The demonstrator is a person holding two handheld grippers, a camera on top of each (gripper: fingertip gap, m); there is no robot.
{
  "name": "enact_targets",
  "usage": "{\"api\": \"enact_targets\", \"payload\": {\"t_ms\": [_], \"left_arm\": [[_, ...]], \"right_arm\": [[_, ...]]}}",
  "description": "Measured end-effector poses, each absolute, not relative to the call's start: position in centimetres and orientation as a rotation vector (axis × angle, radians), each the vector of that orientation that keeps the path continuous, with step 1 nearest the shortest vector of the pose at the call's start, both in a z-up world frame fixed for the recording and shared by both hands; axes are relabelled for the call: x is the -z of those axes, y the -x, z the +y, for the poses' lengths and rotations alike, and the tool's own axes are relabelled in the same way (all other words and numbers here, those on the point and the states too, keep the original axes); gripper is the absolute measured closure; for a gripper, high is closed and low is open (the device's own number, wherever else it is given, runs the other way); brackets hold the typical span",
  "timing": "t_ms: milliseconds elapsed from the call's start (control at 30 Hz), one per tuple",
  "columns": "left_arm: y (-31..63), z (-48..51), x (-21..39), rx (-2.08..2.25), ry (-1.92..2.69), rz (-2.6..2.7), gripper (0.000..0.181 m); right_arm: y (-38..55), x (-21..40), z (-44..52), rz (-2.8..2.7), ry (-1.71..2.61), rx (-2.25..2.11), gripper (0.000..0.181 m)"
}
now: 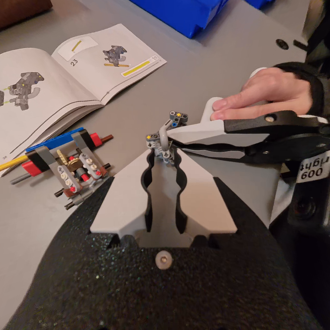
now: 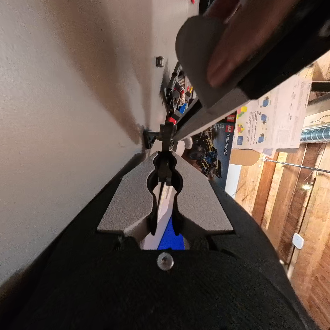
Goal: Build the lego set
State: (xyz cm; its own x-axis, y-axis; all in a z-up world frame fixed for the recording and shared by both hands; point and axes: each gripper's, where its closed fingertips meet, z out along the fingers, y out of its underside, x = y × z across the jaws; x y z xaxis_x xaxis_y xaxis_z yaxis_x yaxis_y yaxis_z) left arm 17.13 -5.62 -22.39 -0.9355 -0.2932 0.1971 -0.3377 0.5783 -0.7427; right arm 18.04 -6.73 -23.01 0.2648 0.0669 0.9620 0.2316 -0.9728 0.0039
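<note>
A small grey Technic sub-assembly (image 1: 160, 142), with a curved light-grey piece and yellow and blue pins, is held above the grey table (image 1: 205, 75). My left gripper (image 1: 163, 152) is shut on its lower end. My right gripper (image 1: 171, 139) comes in from the right, a hand (image 1: 267, 94) on it, and is shut on the same assembly from the side. In the right wrist view the assembly (image 2: 166, 135) looks dark between my right gripper's tips (image 2: 165, 153), and a left gripper finger (image 2: 200, 119) reaches it from the upper right.
A larger build (image 1: 71, 160) with red, blue, black and grey parts lies left, beside a yellow axle (image 1: 12, 163) and an open instruction booklet (image 1: 71, 80). Blue bins (image 1: 178, 16) stand at the back. Small black parts (image 1: 282, 43) lie far right. A set box (image 2: 219, 142) stands beyond. Only a small space, under 4 cm, lies between the two pairs of fingers. The yellow axle (image 1: 12, 163) is about 12 cm from my left fingertips.
</note>
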Motion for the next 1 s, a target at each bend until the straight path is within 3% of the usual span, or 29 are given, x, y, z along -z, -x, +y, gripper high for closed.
{"api": "enact_targets", "payload": {"t_ms": [600, 1000], "left_arm": [[-16.68, -5.32, 22.65, -1.53, -0.584, -2.847, 0.172], [-16.82, -5.84, 22.62, -1.433, -0.456, -3.031, 0.172]], "right_arm": [[-17.69, 22.43, -6.16, -0.504, 2.347, 1.924, 0.175], [-17.72, 22.98, -6.53, -0.72, 2.277, 1.797, 0.175]]}}
